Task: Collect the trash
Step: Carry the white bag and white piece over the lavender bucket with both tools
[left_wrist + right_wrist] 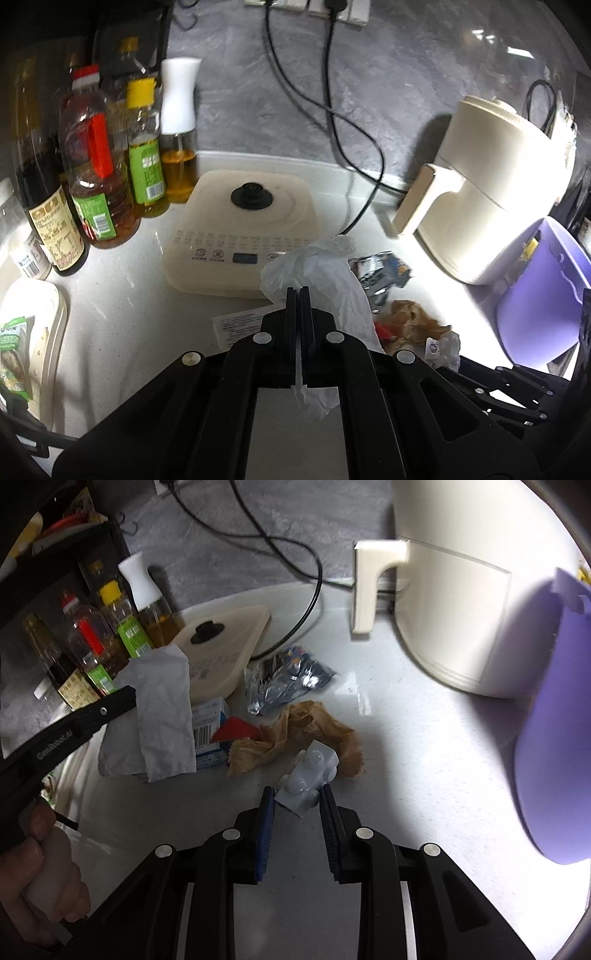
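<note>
Left gripper (299,295) hiding crumpled tissue (317,266), bin (550,716) blurred

Left gripper (300,291) clamped tight, tilted downward; right gripper (297,799) partly parted, angled down.

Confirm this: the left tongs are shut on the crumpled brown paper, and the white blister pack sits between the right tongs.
Not quite. The left tongs are shut on the crumpled white tissue, not the brown paper, which lies on the counter; the left wrist view shows it. The white blister pack does sit between the right tongs.
</note>
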Available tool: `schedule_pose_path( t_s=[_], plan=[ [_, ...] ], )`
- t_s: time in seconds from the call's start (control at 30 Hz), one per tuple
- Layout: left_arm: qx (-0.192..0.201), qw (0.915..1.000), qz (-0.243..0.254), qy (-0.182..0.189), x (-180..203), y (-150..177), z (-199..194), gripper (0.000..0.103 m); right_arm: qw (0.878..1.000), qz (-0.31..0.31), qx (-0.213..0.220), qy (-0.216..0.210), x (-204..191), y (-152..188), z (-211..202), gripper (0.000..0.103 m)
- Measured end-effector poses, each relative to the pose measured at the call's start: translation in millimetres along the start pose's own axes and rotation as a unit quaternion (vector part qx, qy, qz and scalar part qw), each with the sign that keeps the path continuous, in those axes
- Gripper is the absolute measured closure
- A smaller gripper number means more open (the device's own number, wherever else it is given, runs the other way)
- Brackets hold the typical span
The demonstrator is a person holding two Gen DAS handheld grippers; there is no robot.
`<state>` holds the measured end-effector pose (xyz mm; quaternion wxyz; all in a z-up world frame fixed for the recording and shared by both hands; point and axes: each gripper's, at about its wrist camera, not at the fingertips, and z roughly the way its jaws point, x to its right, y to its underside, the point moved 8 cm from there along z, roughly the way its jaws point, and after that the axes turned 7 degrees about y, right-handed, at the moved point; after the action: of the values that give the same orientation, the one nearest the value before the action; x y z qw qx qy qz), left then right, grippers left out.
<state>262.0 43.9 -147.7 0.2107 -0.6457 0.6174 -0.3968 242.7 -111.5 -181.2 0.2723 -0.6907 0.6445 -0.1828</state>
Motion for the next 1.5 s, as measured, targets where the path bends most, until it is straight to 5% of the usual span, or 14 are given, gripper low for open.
schedule_pose_path(
  t_s=[0.87,1.5],
  plan=[
    [0.068,0.992,0.098,0.043,139,-36,-78,0.1,0.985,0.068,0.161,0.004,84,-29,-157,0.078],
    [0.084,0.9809,0.144,0.1,228,-46,-79,0.1,0.972,0.126,0.191,0.052,162,-26,-193,0.078]
  ],
)
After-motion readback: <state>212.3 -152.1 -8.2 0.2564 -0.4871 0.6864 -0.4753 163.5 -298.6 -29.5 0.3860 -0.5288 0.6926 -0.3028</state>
